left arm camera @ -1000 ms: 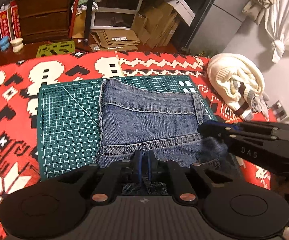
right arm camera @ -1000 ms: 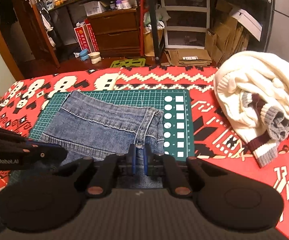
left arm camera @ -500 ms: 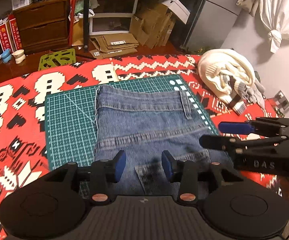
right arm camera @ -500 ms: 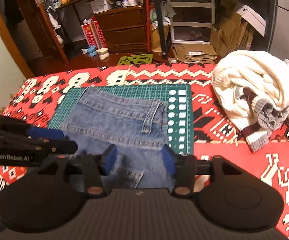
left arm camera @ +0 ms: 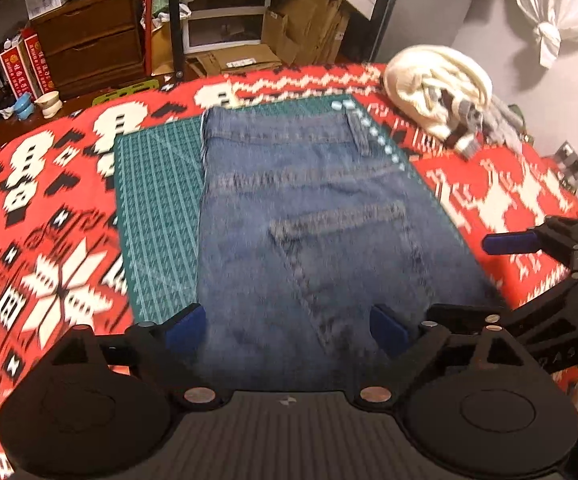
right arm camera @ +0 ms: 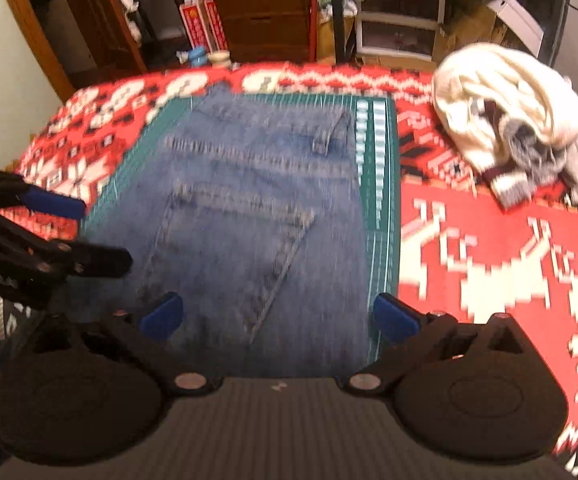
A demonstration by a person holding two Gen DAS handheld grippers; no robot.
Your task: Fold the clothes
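On the green cutting mat [left arm camera: 157,200], which is spread over a red patterned blanket [left arm camera: 41,216], the folded jeans [left arm camera: 309,216] are laid flat, with the waistband at the far edge and a hem band across the middle. Above the near edge of the denim the left gripper [left arm camera: 287,326] is held with its blue-padded fingers [left arm camera: 187,322] spread wide, nothing being pinched between them. Beside it, the right gripper [right arm camera: 277,314] is likewise seen with its fingers [right arm camera: 395,318] parted and empty, over the right part of the jeans and the mat's edge. A cream sweater [right arm camera: 505,104] is bundled on the blanket to the right of the mat, well apart from the jeans. Both views are blurred.
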